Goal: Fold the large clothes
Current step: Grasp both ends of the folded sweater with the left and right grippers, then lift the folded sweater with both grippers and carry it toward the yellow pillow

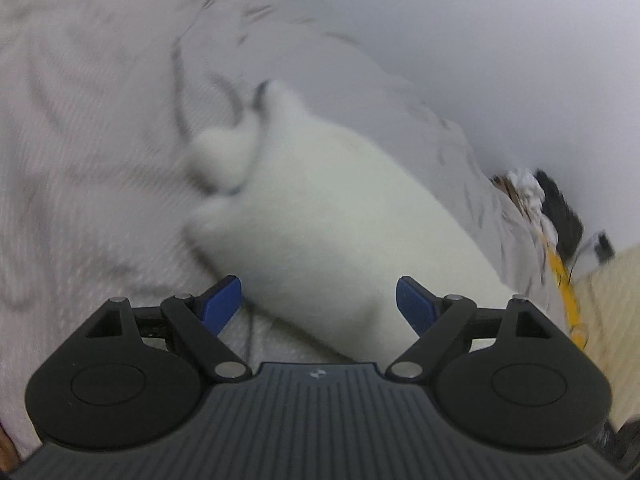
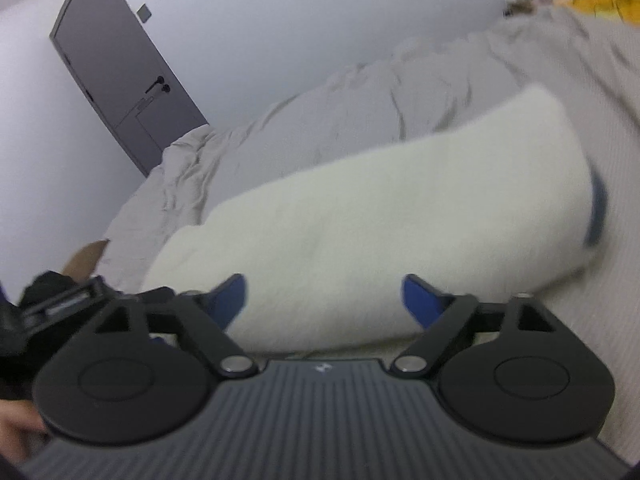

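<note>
The left gripper [image 1: 319, 300] sits at the bottom centre of its frame, its blue pads [image 1: 224, 300] spread wide apart with nothing between them. The right gripper [image 2: 324, 300] sits low in its frame too, jaws spread equally wide, blue fingertips [image 2: 420, 300] gripping nothing.

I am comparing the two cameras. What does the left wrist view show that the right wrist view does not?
Only the left wrist view: the garment's bunched end and a black object by the wall.

Only the right wrist view: a grey door, and the left gripper at the lower left edge.

Both: the white fleece garment lying on the bed sheet, yellow fabric, and each camera's own open gripper, e.g. the right gripper.
</note>
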The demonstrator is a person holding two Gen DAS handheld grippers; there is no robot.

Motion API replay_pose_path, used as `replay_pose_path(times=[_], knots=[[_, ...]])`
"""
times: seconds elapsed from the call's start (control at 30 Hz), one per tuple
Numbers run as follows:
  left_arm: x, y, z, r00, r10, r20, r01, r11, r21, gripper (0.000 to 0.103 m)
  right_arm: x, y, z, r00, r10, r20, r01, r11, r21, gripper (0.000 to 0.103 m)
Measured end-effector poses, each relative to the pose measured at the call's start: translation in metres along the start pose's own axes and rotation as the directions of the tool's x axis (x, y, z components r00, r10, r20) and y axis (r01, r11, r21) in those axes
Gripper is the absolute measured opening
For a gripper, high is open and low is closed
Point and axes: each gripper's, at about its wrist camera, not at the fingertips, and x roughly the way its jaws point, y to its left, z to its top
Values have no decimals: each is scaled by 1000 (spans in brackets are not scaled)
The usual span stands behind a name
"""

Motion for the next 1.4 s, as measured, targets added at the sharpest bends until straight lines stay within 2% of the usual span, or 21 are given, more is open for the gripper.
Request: replay_pose_path(times=[0.03,0.2,0.3,0.43,0.5,0.57,0.73,0.87,0.93,0.97,1.03,1.13,1.23,1.4], knots=[[2,7,2,1000,-18,-16,17,999,-51,88,1,-3,-1,1000,12,-13,-12,999,34,103],[16,37,3,992,-102,-77,80,965,-249,88,14,-21,-8,991,105,-81,-85,971,223,103],[22,46,4,991,-113,-73,87,952,-294,88,27,-38,-15,981,163,-104,-114,922,370,103],[33,49,8,989,-135,-53,110,938,-329,87,47,-63,-28,972,210,-110,-114,821,559,103],[40,46,13,990,-134,-34,116,938,-327,87,53,-73,-28,975,204,-89,-111,790,603,103],[46,45,17,991,-130,-24,115,935,-334,87,54,-79,-25,982,182,-49,-113,778,619,103],[54,39,24,995,-99,17,100,944,-315,83,46,-92,-17,998,36,55,-63,774,630,103],[58,31,34,996,-71,45,80,962,-261,73,43,-106,-11,990,-79,121,-14,779,627,99],[58,25,38,996,-63,59,74,971,-225,67,49,-110,-8,989,-98,114,5,779,627,84],[57,21,40,996,-61,66,73,976,-204,65,51,-110,-6,988,-108,107,18,783,622,82],[54,15,41,995,-58,83,71,983,-168,61,51,-108,-4,988,-105,117,11,790,613,70],[48,7,43,994,-53,100,66,989,-130,57,44,-98,-1,985,-112,132,18,824,566,54],[38,2,41,991,-52,123,64,993,-99,55,33,-87,0,981,-110,157,13,857,515,48],[8,2,34,986,-81,146,92,993,-72,55,7,-70,-1,976,-94,197,-2,900,436,46]])
